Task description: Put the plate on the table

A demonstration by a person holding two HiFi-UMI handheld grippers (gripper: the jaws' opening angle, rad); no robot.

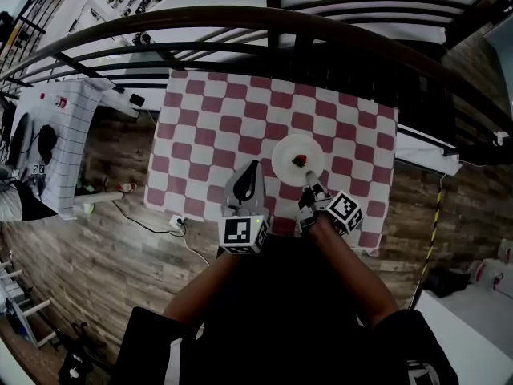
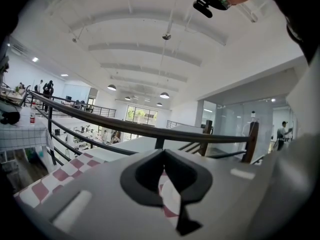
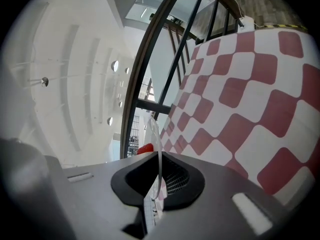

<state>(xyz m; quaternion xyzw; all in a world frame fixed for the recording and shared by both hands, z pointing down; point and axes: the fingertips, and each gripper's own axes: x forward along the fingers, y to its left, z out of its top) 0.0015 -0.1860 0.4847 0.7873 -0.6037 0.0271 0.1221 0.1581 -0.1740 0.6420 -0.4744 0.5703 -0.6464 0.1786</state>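
One plate (image 1: 287, 156), white and round, sits over the far-right part of the table (image 1: 200, 119), with a small red item (image 1: 300, 161) near its middle. We find its near rim pinched between the closed jaws of the right gripper (image 1: 311, 184). The right gripper view shows that rim edge-on between the pads. The plate therefore reaches forward and away from this gripper, out over the red-and-white checked cloth (image 1: 345, 135) (no long axis applies, the thing being round). We cannot tell whether its underside touches the cloth. In our judgement the coming move turns on this vertical relation: cloth directly beneath, plate to be lowered flat and released. The left gripper (image 1: 248, 173) hangs to the plate's left, near but apart from it, jaws together on nothing. The right hand is the one engaged.
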